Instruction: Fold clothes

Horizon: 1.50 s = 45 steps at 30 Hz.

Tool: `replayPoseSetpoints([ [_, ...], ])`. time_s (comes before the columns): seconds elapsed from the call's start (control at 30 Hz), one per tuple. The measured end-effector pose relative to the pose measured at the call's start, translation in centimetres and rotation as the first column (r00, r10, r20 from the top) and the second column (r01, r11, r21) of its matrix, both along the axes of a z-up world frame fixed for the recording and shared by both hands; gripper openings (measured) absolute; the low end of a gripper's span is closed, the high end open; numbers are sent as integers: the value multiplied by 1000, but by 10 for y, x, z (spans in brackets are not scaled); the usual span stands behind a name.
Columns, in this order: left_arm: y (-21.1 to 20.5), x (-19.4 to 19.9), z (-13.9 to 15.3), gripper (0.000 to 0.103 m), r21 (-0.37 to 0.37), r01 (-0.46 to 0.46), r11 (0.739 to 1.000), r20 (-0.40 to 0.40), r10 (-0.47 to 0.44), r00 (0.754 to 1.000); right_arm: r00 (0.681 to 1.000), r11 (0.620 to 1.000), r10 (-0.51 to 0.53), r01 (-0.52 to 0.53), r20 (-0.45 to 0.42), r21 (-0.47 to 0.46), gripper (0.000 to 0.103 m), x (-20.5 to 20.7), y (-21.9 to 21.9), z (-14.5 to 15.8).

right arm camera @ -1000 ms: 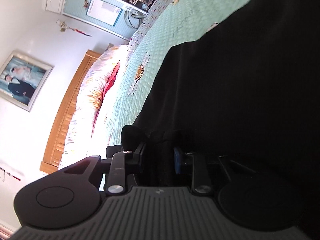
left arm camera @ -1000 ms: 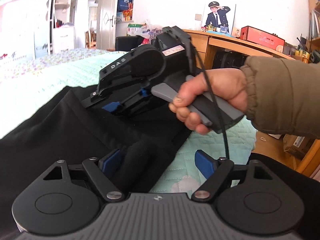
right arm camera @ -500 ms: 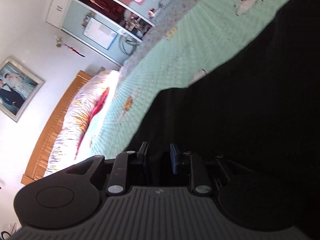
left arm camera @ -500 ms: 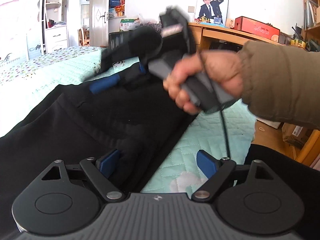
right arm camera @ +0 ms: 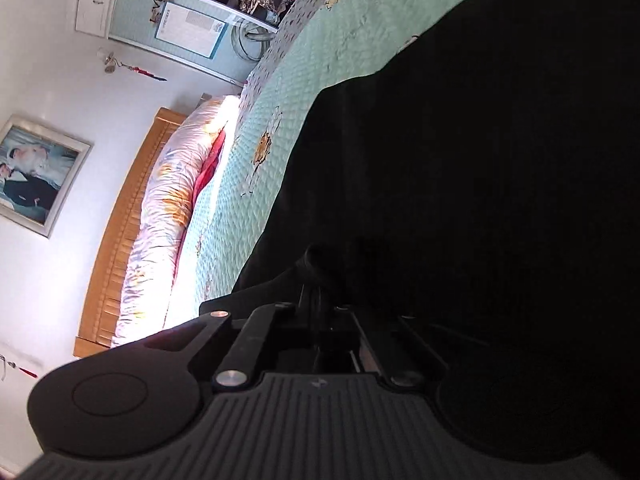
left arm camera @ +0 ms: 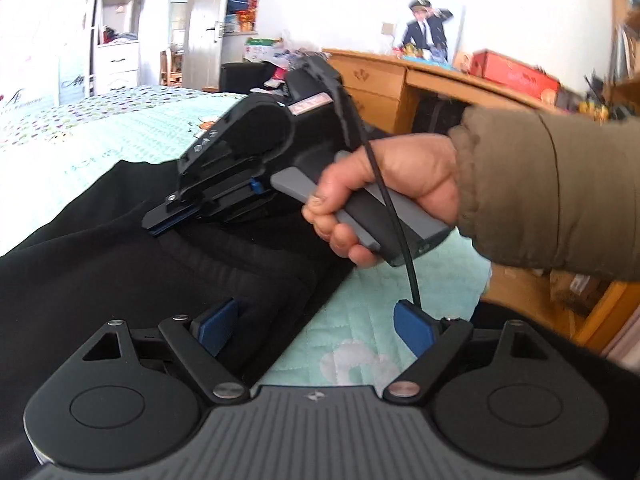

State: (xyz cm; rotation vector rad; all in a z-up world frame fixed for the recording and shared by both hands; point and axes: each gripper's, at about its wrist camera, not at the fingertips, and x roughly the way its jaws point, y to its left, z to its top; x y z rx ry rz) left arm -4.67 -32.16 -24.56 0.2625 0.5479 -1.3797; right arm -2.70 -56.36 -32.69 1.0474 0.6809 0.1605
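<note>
Black soft-knit garment (left arm camera: 120, 264) lies spread across the mint-green quilted bedspread (left arm camera: 132, 128). Matte, heavy-looking cloth, no print visible; long straight hem edge running diagonally toward me, a few shallow folds and a doubled layer near my left side.

My left gripper (left arm camera: 316, 328): jaws spread wide, released; the left blue pad (left arm camera: 218, 326) sits at the garment's edge, the other over bare bedspread, nothing pinched.

My right gripper (left arm camera: 168, 220), held by my hand (left arm camera: 384, 200) in an olive padded sleeve (left arm camera: 552, 192): jaws clenched together on a raised bunch of the black cloth; right wrist view shows the fabric gathered up between them
</note>
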Motion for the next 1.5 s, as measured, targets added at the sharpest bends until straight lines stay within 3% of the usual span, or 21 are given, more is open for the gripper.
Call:
replayPoseSetpoints([
  [0.03, 5, 0, 3, 87, -12, -10, 1000, -16, 10, 1000, 1000, 1000, -4, 4, 7, -9, 2, 0, 0, 4],
  [0.1, 14, -2, 12, 87, -51, -33, 998, -57, 30, 998, 999, 999, -35, 36, 25, -39, 8, -6, -2, 15],
  [0.13, 19, -2, 15, 87, -66, -49, 997, -69, 44, 997, 998, 997, -49, 51, 32, -65, 28, -11, -2, 22],
  [0.17, 23, -4, 19, 87, -80, -67, 995, -80, 60, 995, 997, 995, -44, 49, 60, -82, 38, -18, 1, 31],
  [0.27, 35, 2, 25, 88, -109, -119, 987, -140, 103, 985, 985, 1000, 10, -5, 171, -27, 46, -32, 18, 44],
  [0.33, 31, 8, 22, 88, -90, -141, 986, -165, 125, 978, 984, 999, 36, -41, 176, 25, 55, -38, 28, 36],
  [0.4, 18, 20, 8, 88, -27, -139, 990, -226, 129, 966, 993, 999, 5, -11, 119, 47, 57, -44, 29, 17],
  [0.47, 4, 31, -8, 88, 61, -137, 989, -281, 149, 948, 997, 997, -63, 61, 42, 49, 28, -53, 24, -3],
  [0.53, 2, 31, -7, 88, 44, -147, 988, -277, 154, 948, 986, 987, -149, 144, 73, 77, 33, -71, 12, -2],
  [0.57, 2, 31, -4, 88, 46, -149, 988, -283, 156, 946, 976, 980, -189, 180, 112, 85, 43, -84, 6, 4],
  [0.63, 1, 31, 2, 88, 51, -152, 987, -294, 161, 942, 937, 953, -301, 286, 176, 105, 54, -120, -14, 15],
  [0.7, 3, 32, 8, 88, 42, -162, 986, -318, 167, 933, 880, 902, -430, 413, 200, 124, 55, -158, -37, 19],
  [0.9, -9, 34, 38, 88, -71, -179, 981, -418, 134, 899, 705, 722, -691, 682, 156, 118, 68, -260, -92, 21],
  [1.03, -37, 54, 40, 88, -37, -243, 969, -544, 185, 818, 624, 632, -775, 756, 103, 171, 76, -275, -111, 11],
  [1.1, -50, 61, 40, 88, -12, -263, 965, -596, 205, 777, 604, 604, -794, 768, 70, 212, 76, -262, -119, 5],
  [1.13, -50, 63, 40, 88, -21, -291, 957, -612, 217, 760, 617, 618, -783, 757, 79, 213, 77, -250, -119, 4],
  [1.17, -49, 65, 41, 88, -32, -319, 947, -628, 230, 744, 655, 663, -747, 719, 114, 211, 77, -240, -115, 9],
  [1.3, -45, 77, 32, 88, 20, -402, 915, -664, 313, 679, 841, 862, -505, 505, 194, 54, 70, -174, -93, 36],
  [1.37, -40, 83, 22, 88, 65, -422, 904, -687, 347, 638, 905, 922, -378, 387, 194, -9, 18, -133, -80, 45],
  [1.4, -37, 85, 17, 88, 76, -422, 903, -699, 350, 623, 924, 940, -334, 342, 185, -13, 9, -108, -77, 46],
  [1.5, -33, 93, 1, 88, 105, -420, 902, -718, 361, 595, 967, 970, -212, 226, 141, -87, 7, -33, -69, 48],
])
